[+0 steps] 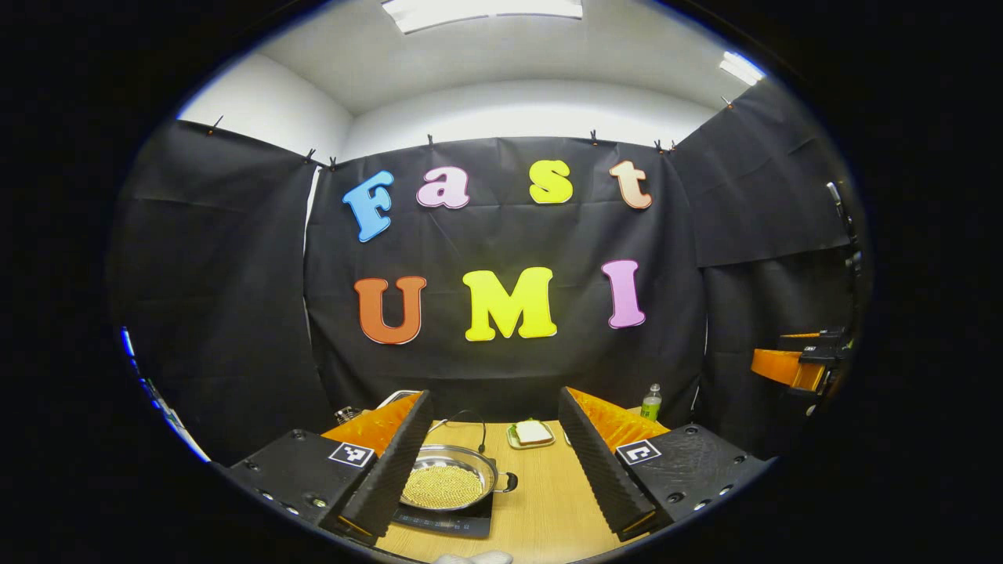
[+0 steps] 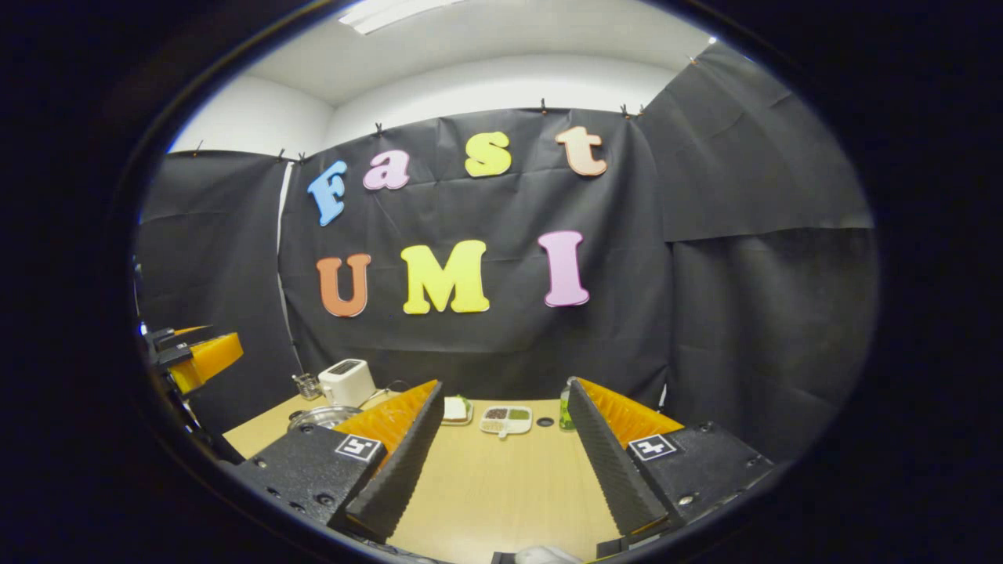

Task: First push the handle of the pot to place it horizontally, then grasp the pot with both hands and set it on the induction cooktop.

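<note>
Both hand-held grippers, left (image 1: 495, 462) and right (image 2: 501, 462), hover wide apart above the surface (image 2: 501, 486); the pot (image 1: 447, 478) already sits on the cooktop (image 1: 447, 521), so the task looks finished.

**Open table centre, objects along the back and left**

Bare wooden table (image 2: 501, 486) stretches ahead between the right gripper's (image 2: 501, 470) spread fingers. Along the far edge stand a toaster (image 2: 347, 381), a sandwich plate (image 2: 456, 409), a divided dish (image 2: 506, 420) and a green bottle (image 2: 566, 407). At left, the pot (image 1: 447, 479) covers the induction cooktop (image 1: 447, 521), its bail handle (image 1: 468, 423) raised behind.
</note>
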Motion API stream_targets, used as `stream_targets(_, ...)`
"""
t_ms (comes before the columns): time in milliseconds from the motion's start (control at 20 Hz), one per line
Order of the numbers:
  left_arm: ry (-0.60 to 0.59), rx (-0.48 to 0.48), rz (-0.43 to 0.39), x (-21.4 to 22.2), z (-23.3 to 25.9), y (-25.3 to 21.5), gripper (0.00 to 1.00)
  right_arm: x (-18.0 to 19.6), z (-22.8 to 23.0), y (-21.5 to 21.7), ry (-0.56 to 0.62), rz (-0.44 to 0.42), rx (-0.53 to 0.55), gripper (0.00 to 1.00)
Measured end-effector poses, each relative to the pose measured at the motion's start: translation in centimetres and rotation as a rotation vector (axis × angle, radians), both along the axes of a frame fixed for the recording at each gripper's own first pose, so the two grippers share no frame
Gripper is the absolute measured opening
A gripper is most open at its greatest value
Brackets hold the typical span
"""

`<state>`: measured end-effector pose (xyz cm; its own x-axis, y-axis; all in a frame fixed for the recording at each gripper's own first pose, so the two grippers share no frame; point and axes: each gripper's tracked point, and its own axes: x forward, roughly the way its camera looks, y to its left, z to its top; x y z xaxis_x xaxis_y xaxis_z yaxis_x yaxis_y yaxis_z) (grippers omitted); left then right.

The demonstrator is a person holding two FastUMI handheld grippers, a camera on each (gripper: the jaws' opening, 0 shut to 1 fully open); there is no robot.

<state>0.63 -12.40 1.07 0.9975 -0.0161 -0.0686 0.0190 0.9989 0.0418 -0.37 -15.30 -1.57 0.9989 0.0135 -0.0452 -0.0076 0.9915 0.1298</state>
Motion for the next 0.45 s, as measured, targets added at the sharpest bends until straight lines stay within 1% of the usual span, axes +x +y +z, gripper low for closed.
stream_targets(200, -0.003, 0.003, -0.009, -0.07, 0.21, -0.27, 0.96, -0.47, 0.54, -0.16, -0.015, -0.006, 0.0, 0.99)
stream_targets(250, -0.007, 0.003, -0.011, -0.05, 0.43, -0.4, 0.96, -0.56, 0.56, -0.28, -0.016, -0.007, 0.0, 0.97)
stream_targets(300, -0.008, 0.003, -0.014, -0.11, 0.48, -0.4, 0.96, -0.65, 0.65, -0.22, -0.016, -0.006, 0.001, 0.99)
stream_targets(350, -0.01, 0.002, -0.015, -0.1, 0.63, -0.42, 0.96, -0.68, 0.7, -0.2, -0.02, -0.005, 0.0, 0.99)
stream_targets(400, -0.014, 0.002, -0.014, -0.12, 0.79, -0.35, 0.96, -0.7, 0.84, -0.18, -0.024, -0.005, -0.002, 0.96)
stream_targets(450, -0.017, 0.002, -0.013, -0.11, 0.89, -0.31, 0.96, -0.74, 0.88, -0.17, -0.029, -0.006, -0.004, 0.99)
